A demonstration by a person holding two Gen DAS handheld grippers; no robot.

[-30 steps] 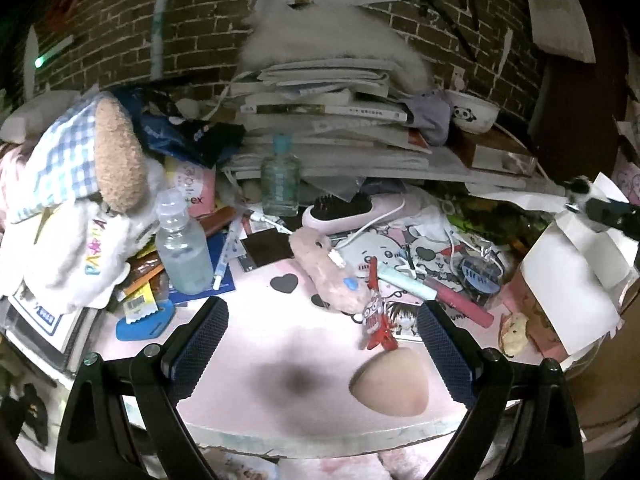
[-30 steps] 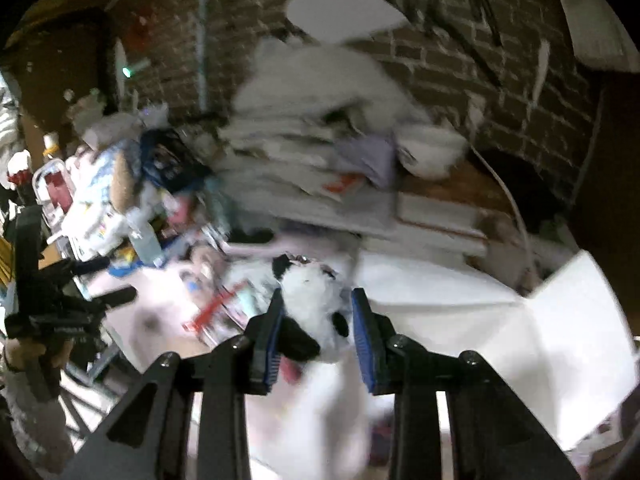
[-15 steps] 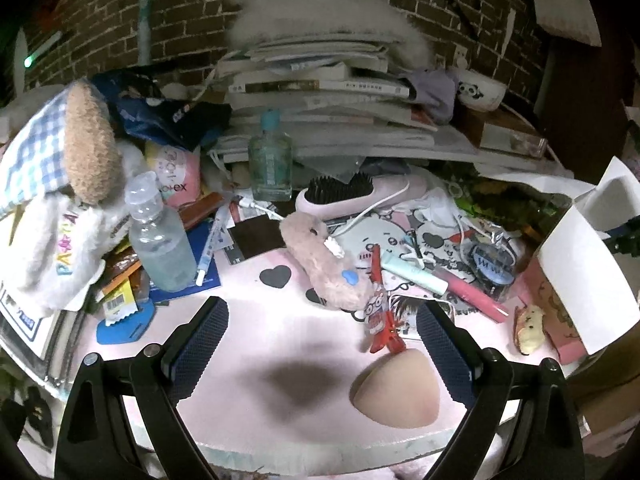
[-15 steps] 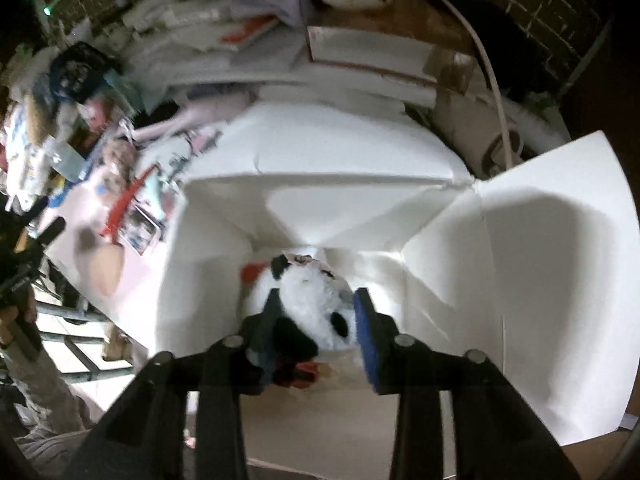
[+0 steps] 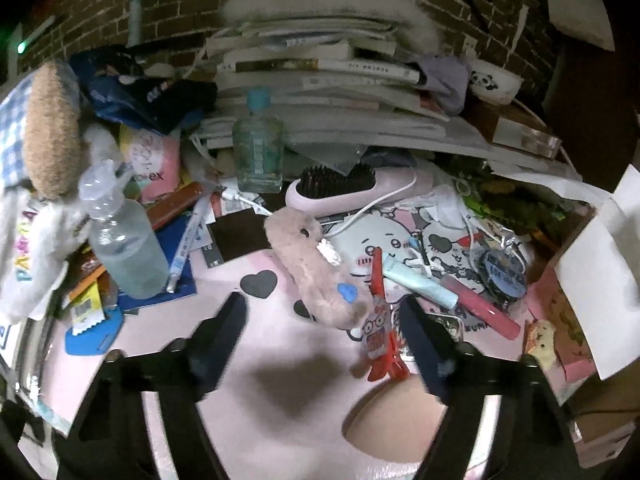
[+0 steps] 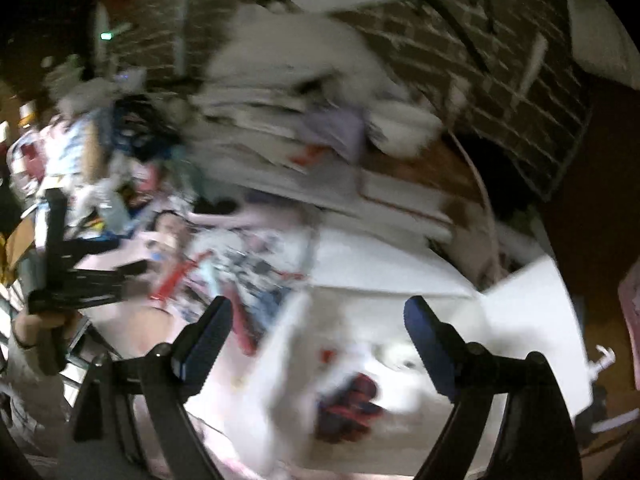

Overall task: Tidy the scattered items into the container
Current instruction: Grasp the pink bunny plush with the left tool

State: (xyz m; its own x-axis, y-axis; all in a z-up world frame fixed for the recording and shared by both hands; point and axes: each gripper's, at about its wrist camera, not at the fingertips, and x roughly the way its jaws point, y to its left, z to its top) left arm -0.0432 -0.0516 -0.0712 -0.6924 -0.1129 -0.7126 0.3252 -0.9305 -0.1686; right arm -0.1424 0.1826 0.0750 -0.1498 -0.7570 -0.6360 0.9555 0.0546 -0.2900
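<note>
While the right gripper (image 6: 318, 318) hangs wide and empty above the box (image 6: 520, 320), the left gripper (image 5: 322, 314) spreads wide over the plush (image 5: 316, 268).

Pink table (image 5: 280, 400) — black hearts; red clip (image 5: 380, 344); white box (image 6: 400, 276).

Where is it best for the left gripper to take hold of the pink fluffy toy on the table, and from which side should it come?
Probably across its narrow middle. The pink fluffy toy lies long and slanted, its lower end just ahead of the open left gripper. Come from above, jaws turned across its length; the red clip lies close on the right, so stay clear of it.
</note>
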